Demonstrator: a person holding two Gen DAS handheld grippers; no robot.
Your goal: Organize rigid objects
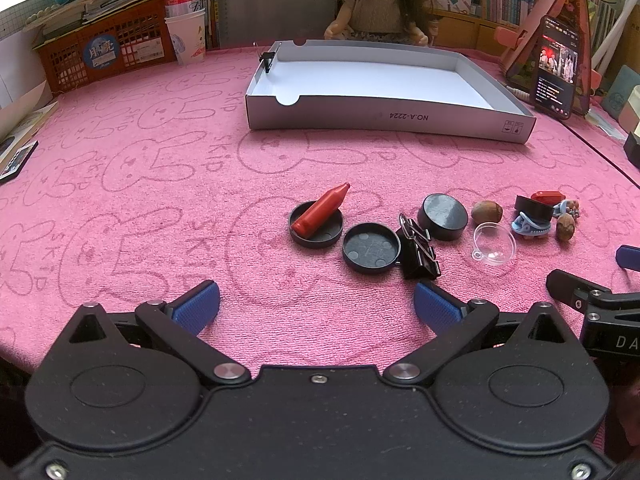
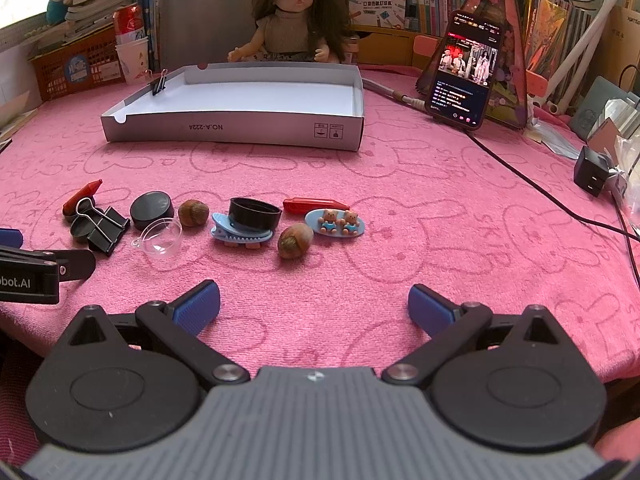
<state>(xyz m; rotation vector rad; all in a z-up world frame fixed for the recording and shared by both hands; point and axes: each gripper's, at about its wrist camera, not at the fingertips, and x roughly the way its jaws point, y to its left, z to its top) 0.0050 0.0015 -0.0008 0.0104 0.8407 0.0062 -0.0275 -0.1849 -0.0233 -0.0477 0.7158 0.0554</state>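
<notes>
Both grippers, left gripper [image 1: 317,305] and right gripper [image 2: 314,306], we see spread wide, empty, low in frame. Small items [image 2: 248,220] sit mid-frame on cloth; box [image 2: 240,134] above holds only one clip [image 2: 159,84]. Nearly everything left.

Right gripper [image 2: 314,306] agape (empty); trinkets beyond

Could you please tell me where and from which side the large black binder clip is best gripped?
The binder clip lies on its side. I would bring the open left claw from above and close across its black folded body, since the thin wire handles would likely slip or pivot.
</notes>
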